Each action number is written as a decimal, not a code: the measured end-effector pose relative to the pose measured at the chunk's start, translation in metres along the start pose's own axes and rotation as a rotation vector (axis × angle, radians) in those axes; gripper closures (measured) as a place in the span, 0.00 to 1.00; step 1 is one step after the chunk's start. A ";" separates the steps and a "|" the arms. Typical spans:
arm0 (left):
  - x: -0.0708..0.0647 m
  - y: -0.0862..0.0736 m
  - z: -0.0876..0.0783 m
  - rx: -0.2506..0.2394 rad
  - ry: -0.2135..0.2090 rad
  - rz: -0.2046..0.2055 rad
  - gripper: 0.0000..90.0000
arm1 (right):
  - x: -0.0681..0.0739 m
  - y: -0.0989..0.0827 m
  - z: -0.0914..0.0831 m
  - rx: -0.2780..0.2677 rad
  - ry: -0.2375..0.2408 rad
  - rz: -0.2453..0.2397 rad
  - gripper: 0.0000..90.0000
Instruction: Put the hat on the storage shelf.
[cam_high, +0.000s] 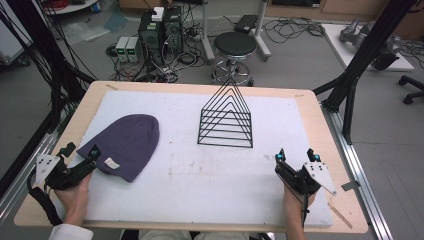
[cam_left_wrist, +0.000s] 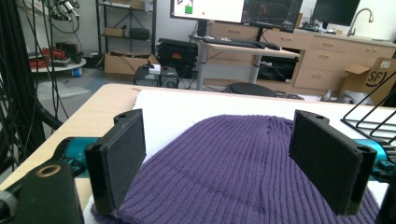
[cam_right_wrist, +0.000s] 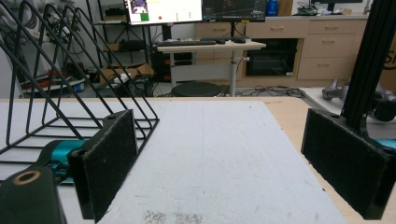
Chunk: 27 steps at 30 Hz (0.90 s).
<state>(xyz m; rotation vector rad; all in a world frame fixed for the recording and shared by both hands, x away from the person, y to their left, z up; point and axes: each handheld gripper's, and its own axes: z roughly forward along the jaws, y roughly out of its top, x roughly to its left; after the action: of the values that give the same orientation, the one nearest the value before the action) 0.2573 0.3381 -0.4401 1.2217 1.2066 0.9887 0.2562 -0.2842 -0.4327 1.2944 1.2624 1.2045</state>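
Note:
A purple knit beanie (cam_high: 127, 143) lies flat on the left part of the white mat (cam_high: 210, 185), with a small pale tag near its brim. My left gripper (cam_high: 81, 151) stands open at the beanie's near left edge, one jaw at the brim and the other out over the wood. In the left gripper view the beanie (cam_left_wrist: 233, 163) spreads between and beyond the two black jaws. A black wire rack (cam_high: 226, 117) of triangular frames stands at mid mat. My right gripper (cam_high: 296, 154) rests open on the mat's near right, holding nothing, with the rack (cam_right_wrist: 56, 88) ahead to its left.
The wooden table (cam_high: 320, 130) frames the mat. Black frame posts (cam_high: 362, 55) rise at the right, cables hang at the left. A round stool (cam_high: 234, 47) and computer boxes (cam_high: 159, 32) sit on the floor beyond the far edge.

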 end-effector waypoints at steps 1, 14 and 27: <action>0.000 0.000 0.000 0.000 0.000 0.000 0.21 | 0.000 0.000 0.000 0.001 0.000 0.001 0.11; 0.001 0.000 0.000 0.002 -0.005 -0.010 0.21 | 0.001 -0.001 0.000 0.004 0.004 0.004 0.11; -0.003 0.024 0.000 -0.048 -0.094 -0.036 0.19 | 0.002 0.000 0.000 0.000 -0.001 -0.005 0.11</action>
<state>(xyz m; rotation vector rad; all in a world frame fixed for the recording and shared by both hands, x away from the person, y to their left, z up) 0.2589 0.3382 -0.4165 1.1923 1.1216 0.9185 0.2557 -0.2825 -0.4328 1.2912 1.2647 1.2005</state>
